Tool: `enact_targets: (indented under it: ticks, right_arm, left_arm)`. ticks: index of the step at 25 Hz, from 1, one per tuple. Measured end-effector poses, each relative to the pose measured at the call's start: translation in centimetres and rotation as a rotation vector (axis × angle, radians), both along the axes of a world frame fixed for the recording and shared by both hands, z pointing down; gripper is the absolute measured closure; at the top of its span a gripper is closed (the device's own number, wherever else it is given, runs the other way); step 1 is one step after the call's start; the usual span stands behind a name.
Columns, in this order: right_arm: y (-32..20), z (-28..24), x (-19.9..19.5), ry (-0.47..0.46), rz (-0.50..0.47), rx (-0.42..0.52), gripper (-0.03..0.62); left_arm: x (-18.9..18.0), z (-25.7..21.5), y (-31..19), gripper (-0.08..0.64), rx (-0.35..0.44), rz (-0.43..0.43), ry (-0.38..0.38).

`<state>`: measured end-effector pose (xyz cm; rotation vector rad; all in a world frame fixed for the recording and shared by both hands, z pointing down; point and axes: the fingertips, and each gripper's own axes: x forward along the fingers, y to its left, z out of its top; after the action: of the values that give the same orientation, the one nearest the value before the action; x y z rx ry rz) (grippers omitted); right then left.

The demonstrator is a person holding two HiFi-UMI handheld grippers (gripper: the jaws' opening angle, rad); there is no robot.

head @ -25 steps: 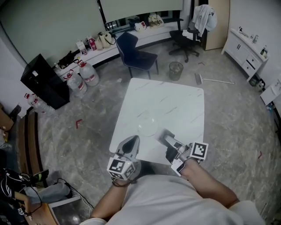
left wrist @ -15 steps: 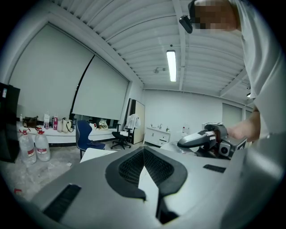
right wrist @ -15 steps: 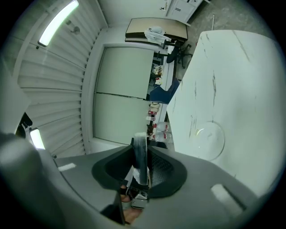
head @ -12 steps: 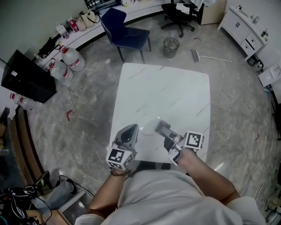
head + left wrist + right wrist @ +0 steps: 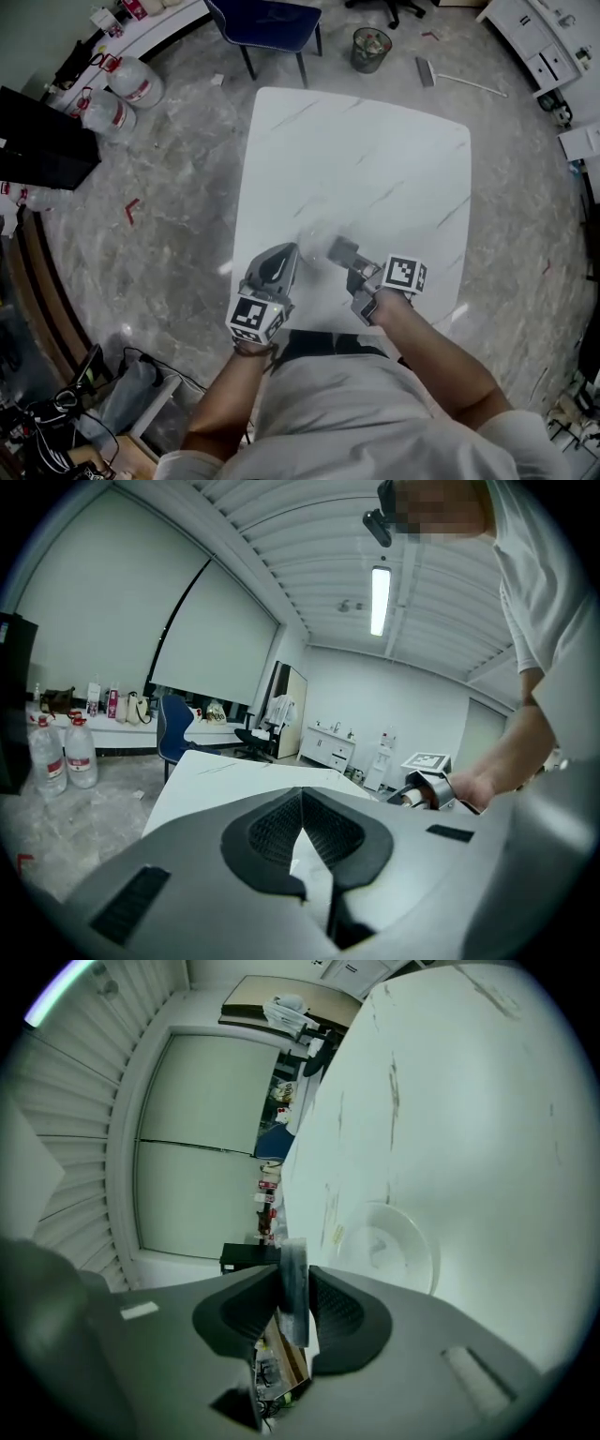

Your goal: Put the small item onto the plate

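Note:
A pale round plate (image 5: 309,242) lies on the white marble table (image 5: 375,159) near its front edge; the right gripper view shows the plate (image 5: 389,1246) just past the jaws. My right gripper (image 5: 345,257) is shut on a small flat grey item (image 5: 337,249) and holds it beside the plate's right rim. In the right gripper view the item (image 5: 293,1288) stands edge-on between the pads of that gripper (image 5: 293,1279). My left gripper (image 5: 278,265) hovers at the plate's left, its tips together with nothing in them (image 5: 302,799). The left gripper view also catches the right gripper (image 5: 427,789).
Beyond the table's far edge stand a blue chair (image 5: 267,14) and a wire bin (image 5: 371,45). Water bottles (image 5: 127,84) and a black cabinet (image 5: 37,136) are on the floor to the left. White cupboards (image 5: 553,52) stand far right.
The head view has tipped further down, so the table fills more of it. Both grippers have edged forward toward the plate, the right one still holding the grey item.

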<state>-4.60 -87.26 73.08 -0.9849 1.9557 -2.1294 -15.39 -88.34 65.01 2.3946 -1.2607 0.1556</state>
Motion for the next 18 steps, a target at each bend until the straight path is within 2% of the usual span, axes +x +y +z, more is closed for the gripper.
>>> enact_targets:
  ticks: [6, 18]
  right_arm:
    - [-0.5, 5.2, -2.1, 0.061, -0.036, -0.073, 0.495]
    - [-1.3, 9.0, -3.1, 0.23, -0.142, -0.115, 0.488]
  left_arm:
    - [-1.5, 3.5, -0.7, 0.554, -0.055, -0.005, 0.012]
    - [-2.9, 5.6, -1.4, 0.554, -0.101, -0.007, 0.049]
